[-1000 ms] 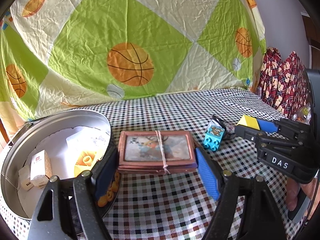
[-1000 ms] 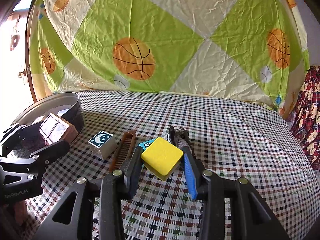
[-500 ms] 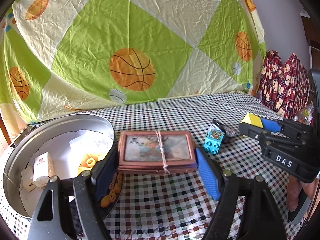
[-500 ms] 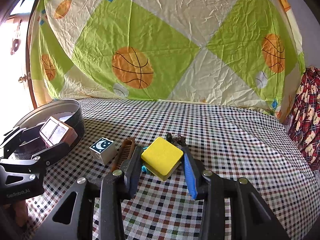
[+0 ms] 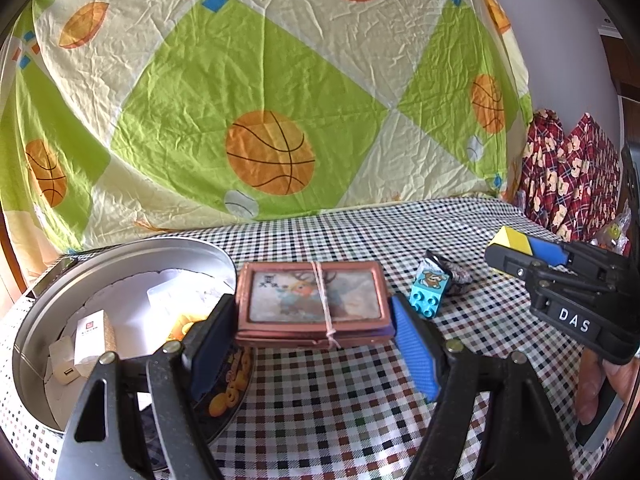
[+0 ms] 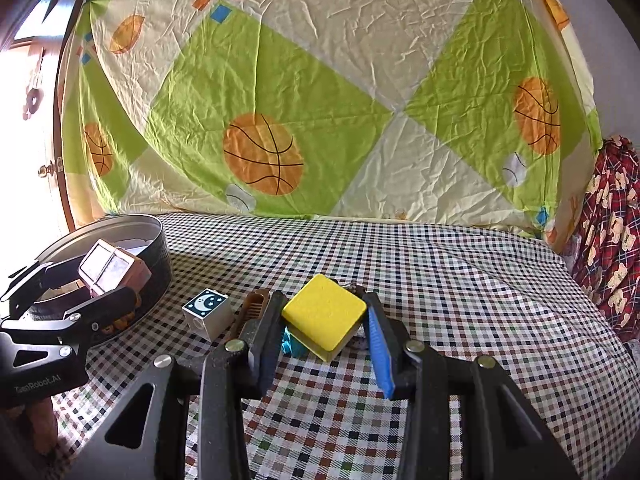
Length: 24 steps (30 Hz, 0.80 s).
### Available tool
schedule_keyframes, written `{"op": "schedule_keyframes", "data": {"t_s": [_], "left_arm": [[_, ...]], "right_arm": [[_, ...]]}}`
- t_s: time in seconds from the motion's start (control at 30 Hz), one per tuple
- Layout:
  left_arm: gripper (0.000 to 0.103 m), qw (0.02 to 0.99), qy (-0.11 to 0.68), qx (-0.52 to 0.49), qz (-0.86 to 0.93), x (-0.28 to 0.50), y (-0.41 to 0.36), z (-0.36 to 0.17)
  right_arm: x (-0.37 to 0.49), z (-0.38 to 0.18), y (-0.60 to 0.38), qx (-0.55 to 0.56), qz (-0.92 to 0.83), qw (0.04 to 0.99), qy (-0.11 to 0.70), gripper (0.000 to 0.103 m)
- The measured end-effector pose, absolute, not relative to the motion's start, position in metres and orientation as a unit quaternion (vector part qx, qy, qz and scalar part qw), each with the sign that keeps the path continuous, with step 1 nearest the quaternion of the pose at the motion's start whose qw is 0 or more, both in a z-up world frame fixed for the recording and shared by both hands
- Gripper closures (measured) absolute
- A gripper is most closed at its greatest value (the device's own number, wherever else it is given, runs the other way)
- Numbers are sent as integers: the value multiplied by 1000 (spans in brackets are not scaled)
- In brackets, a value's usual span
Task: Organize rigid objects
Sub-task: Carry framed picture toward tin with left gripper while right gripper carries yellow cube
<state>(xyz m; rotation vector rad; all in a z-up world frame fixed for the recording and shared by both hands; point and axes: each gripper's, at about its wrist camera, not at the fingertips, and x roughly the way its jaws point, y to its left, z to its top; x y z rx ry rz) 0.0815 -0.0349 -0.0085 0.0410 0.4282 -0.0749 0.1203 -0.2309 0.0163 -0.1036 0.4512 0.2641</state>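
My left gripper (image 5: 312, 328) is shut on a brown picture-frame bundle (image 5: 312, 300) tied with string, held in the air beside the round metal tin (image 5: 120, 252). The tin holds small white boxes. My right gripper (image 6: 324, 320) is shut on a yellow block (image 6: 324, 310), lifted above the checkered tablecloth (image 6: 440, 280). A blue toy brick with a bear picture (image 5: 429, 290) lies on the cloth, with a dark small object (image 5: 456, 272) behind it. In the right wrist view a white cube with a moon (image 6: 208, 312) and a brown comb (image 6: 250, 310) lie left of the right gripper.
A basketball-pattern sheet (image 5: 272, 120) hangs behind the table. Red plaid cloth (image 5: 568, 176) sits at the far right. The left gripper and frame bundle show in the right wrist view (image 6: 112, 268) by the tin (image 6: 156, 248).
Both grippers have risen, each keeping its hold. The frame bundle and the yellow block sit higher above the cloth than before.
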Motion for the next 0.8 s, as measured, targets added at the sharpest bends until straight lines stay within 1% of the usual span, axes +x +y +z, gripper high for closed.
{"op": "schedule_keyframes", "data": {"t_s": [0.23, 0.8], "left_arm": [[26, 981, 190, 21, -28, 73, -34, -5], [26, 985, 168, 19, -20, 66, -30, -1]], "right_arm": [[113, 19, -233, -47, 123, 971, 200, 62], [100, 23, -236, -42, 115, 979, 165, 62]]}}
